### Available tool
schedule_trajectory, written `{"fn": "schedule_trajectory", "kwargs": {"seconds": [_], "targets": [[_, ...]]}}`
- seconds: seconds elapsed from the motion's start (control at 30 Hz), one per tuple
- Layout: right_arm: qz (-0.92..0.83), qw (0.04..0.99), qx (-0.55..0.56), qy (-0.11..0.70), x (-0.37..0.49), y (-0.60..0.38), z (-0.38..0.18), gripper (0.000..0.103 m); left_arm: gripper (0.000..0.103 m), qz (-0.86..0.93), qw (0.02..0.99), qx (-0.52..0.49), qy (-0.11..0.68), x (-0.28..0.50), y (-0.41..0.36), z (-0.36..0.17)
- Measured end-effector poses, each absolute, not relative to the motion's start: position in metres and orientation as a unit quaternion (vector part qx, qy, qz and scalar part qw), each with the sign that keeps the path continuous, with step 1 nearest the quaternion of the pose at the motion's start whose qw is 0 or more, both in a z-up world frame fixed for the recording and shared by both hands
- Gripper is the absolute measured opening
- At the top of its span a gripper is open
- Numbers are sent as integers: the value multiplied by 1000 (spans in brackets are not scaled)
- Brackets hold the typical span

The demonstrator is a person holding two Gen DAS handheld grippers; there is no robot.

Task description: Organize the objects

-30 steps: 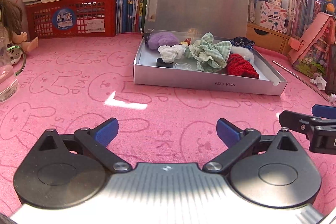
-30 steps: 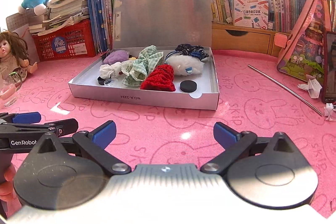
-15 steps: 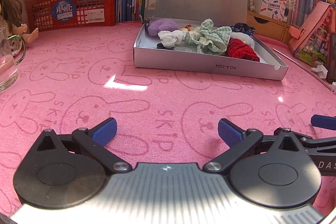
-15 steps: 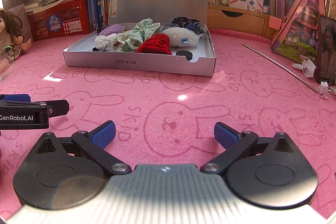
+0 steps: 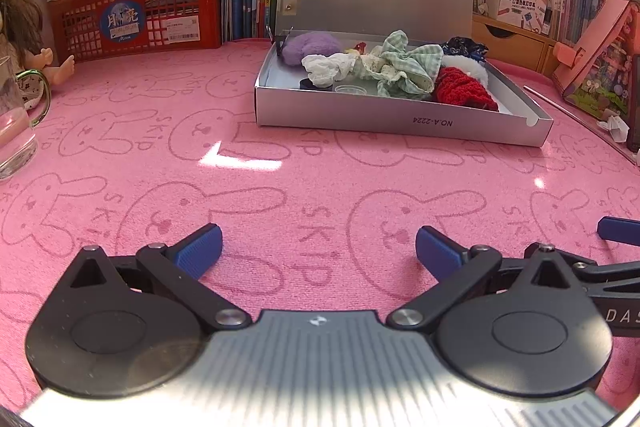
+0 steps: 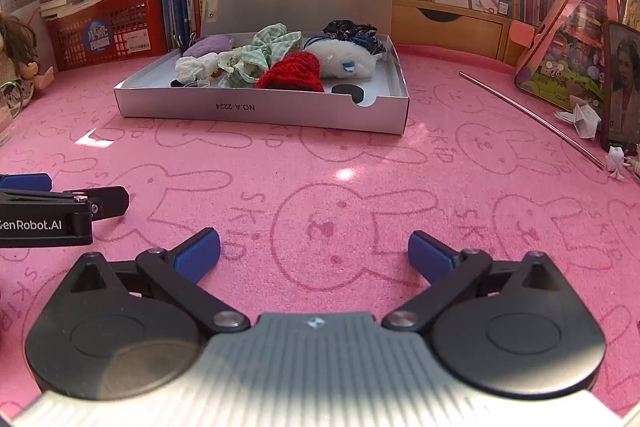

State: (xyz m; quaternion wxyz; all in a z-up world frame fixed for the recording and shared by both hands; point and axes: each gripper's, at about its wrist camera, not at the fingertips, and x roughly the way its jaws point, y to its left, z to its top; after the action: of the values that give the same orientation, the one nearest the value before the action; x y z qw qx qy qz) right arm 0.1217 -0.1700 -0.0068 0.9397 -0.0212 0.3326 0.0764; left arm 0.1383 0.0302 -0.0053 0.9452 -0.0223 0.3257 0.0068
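We are finding both grippers spread wide and holding nothing, low over the pink tabletop (image 6: 460, 163). The left gripper (image 5: 318, 249) and right gripper (image 6: 314, 251) are both facing the silver box (image 6: 264, 111), which is lying well ahead with its lid up and its long side across our view. Inside it are sitting a red knit piece (image 6: 294, 73), a green checked scrunchie (image 6: 260, 53) and a white plush piece (image 6: 344, 59). We are judging the right gripper marginally nearer. The items are overlapping; the small dark pieces behind the front wall are hard to identify.
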Motion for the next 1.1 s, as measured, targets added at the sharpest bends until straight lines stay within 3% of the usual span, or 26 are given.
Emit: {"fn": "schedule_trajectory", "kwargs": {"seconds": [1.1], "targets": [[77,940,-21,333,122,-170,-6,103,103,14,943,-6,331,140,26,-7]]}}
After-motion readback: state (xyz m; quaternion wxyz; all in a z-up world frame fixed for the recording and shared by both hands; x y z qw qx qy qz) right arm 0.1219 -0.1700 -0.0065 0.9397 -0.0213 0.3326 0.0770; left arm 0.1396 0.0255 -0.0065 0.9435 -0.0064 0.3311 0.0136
